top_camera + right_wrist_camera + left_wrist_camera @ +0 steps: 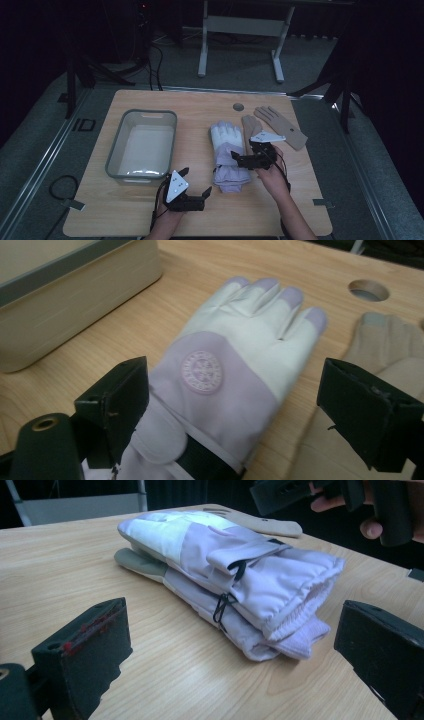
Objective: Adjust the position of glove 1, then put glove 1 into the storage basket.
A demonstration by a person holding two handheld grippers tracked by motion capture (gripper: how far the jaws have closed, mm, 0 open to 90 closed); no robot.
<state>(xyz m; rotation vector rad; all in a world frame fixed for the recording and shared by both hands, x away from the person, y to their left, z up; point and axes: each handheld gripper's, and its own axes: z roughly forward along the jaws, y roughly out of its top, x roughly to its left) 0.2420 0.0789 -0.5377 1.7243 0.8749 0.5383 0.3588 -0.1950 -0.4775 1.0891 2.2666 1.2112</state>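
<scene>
This looks like a lab or recording room set up for tests. A bare wooden table stands on grey carpet amid dark curtains, loose cables, stand legs and a white desk frame.

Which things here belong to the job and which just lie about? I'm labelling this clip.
In the job: lilac gloves, stacked; right gripper, open over them; left gripper, open nearby.
Lying about: grey bin; tan gloves.
</scene>
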